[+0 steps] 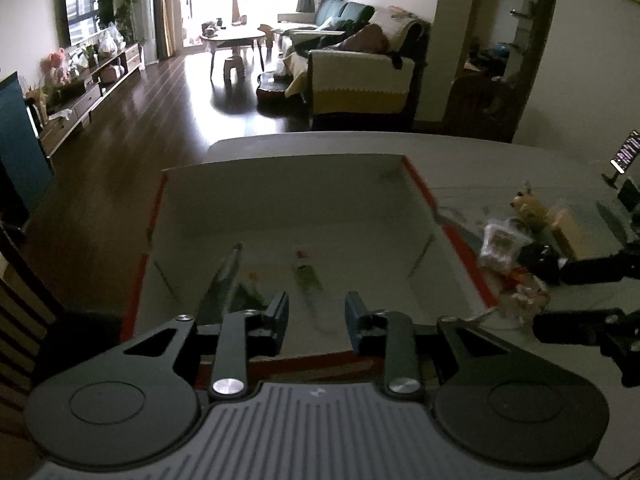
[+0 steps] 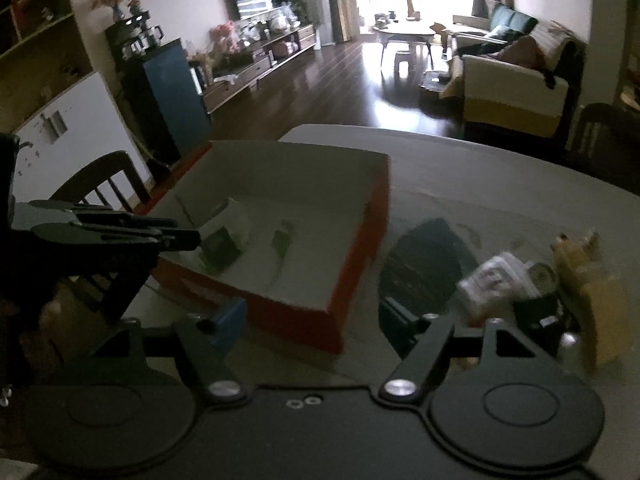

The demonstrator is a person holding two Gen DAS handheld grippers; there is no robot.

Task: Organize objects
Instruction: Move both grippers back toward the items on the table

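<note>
At the right of both views the pile (image 1: 516,256) on the surface (image 1: 460,168) is smeared by blur; its packets and yellow toy (image 2: 580,256) cannot be told apart cleanly. The box's (image 1: 280,200) contents, a few green-printed packets (image 1: 308,276), are too dim and soft to read. In the left wrist view the right claw (image 1: 556,296) is cut off by the right edge. In the right wrist view the left claw (image 2: 176,232) hides part of the box's near corner, and its jaw gap cannot be judged there.

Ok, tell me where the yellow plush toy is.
The yellow plush toy sits on the table, right of the red box in the right wrist view, at the far end of the small pile of packets.
</note>
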